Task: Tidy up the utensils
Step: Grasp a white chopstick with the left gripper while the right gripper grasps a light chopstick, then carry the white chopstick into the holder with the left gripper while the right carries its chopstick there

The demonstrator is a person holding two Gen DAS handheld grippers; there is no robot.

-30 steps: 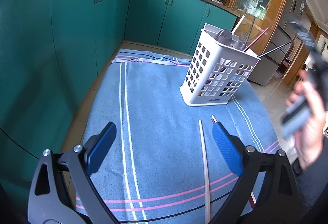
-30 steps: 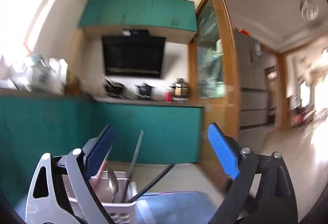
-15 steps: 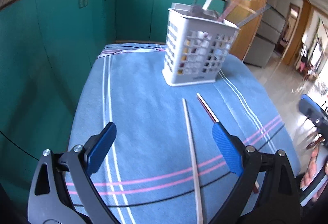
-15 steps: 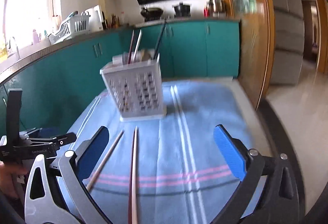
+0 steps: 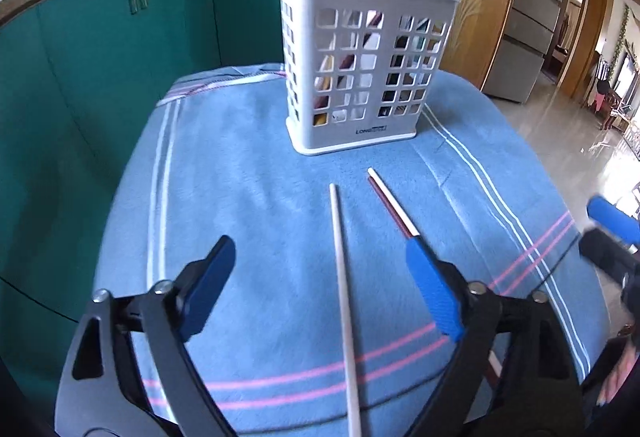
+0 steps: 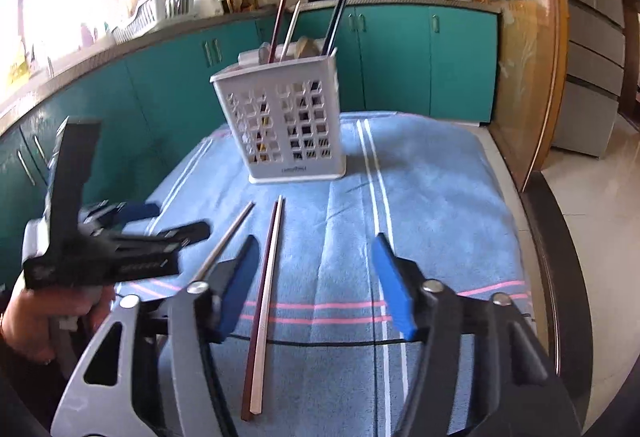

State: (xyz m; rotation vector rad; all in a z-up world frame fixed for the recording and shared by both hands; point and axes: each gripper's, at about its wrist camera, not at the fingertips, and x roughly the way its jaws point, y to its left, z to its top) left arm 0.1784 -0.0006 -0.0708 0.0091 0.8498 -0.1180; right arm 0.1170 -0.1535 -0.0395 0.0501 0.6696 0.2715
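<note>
**Operator:** On the blue striped towel [image 5: 248,197], what remains to be sorted?

**Inspector:** Three chopsticks lie loose in front of the white utensil caddy [image 5: 360,77]. One white chopstick [image 5: 342,277] lies alone. Just beside it on the right lies a pair, a dark red chopstick [image 6: 262,301] touching a second pale one [image 6: 269,293] along their length. None is lifted.

**Operator:** What is already stowed?

**Inspector:** Several utensils stand upright or leaning in the caddy: a pale stick, a pink or red stick, a dark stick, and what looks like a spoon bowl (partly hidden by the rim). My judgement is that the task is well past its midpoint, with the three loose chopsticks left.

**Operator:** Gripper status?

**Inspector:** Left gripper [image 5: 320,273]: jaws apart and closing, held over the lone white chopstick, which lies between the pads without visible contact. Right gripper [image 6: 316,277]: jaws apart and closing more sharply. The chopstick pair lies just inside its left pad, and the pads do not press on it. Each gripper hangs low over the towel, near its target. The person's hand [image 6: 44,317] holds the left unit.

**Operator:** Any legible markings?

**Inspector:** A printed word on the caddy base reads roughly "LONG…" (remainder too small to confirm). No other writing is readable.
</note>
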